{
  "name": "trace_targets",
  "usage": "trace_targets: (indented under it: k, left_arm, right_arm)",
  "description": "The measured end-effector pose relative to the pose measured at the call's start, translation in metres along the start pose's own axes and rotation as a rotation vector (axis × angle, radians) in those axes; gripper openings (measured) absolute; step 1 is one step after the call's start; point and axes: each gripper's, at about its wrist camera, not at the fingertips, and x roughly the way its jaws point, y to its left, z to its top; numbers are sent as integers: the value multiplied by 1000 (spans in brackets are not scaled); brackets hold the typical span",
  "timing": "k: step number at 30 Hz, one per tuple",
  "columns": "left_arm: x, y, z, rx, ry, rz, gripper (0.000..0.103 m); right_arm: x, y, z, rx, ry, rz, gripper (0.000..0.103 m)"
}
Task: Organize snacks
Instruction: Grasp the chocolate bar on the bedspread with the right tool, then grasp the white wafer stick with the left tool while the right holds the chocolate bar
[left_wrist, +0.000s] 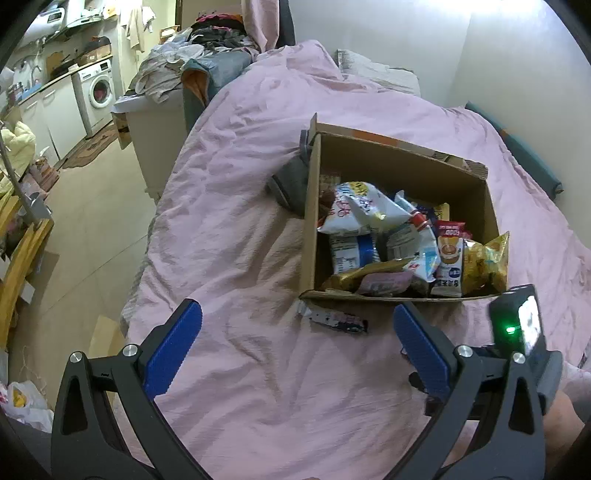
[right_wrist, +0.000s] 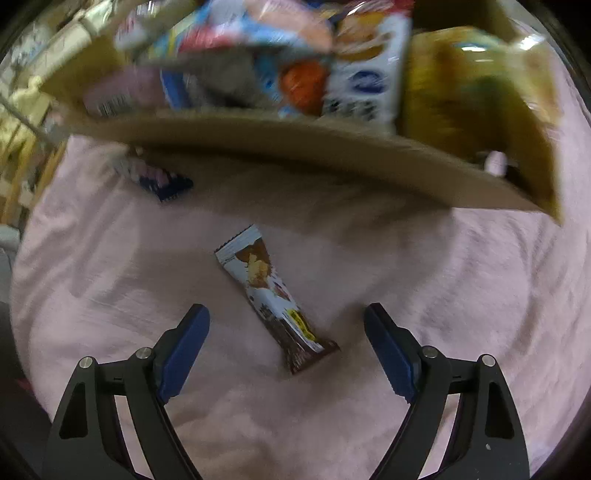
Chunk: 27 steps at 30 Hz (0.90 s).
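Observation:
A cardboard box (left_wrist: 402, 166) full of snack packets sits on a pink bedspread (left_wrist: 240, 221); it also shows blurred in the right wrist view (right_wrist: 295, 140). A small dark blue and pink snack packet (left_wrist: 338, 319) lies on the spread just in front of the box, also in the right wrist view (right_wrist: 157, 179). A brown and white snack bar (right_wrist: 275, 295) lies on the spread between the fingers of my right gripper (right_wrist: 286, 321), which is open and empty. My left gripper (left_wrist: 297, 317) is open and empty above the spread, near the box's front wall.
A grey object (left_wrist: 290, 181) lies against the box's left side. The right gripper's camera body (left_wrist: 517, 321) shows at the right in the left wrist view. The bed edge drops to a tiled floor (left_wrist: 85, 229) on the left. A clothes pile (left_wrist: 195, 55) lies at the bed's far end.

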Motion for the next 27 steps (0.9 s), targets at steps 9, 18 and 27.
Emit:
trace_targets:
  k: [9,18,27]
  left_arm:
    - [9,11,-2,-33,37,12,102]
    - [29,13,-17,-54,84,66,102]
    - [67,-6,-42,-12,200,72,102]
  right_arm:
    - [6,20,1,-108,32,25,19]
    - [-23,-1,-14,-8,-20,212,19]
    - [-79,-46,-27,183,-169,320,19]
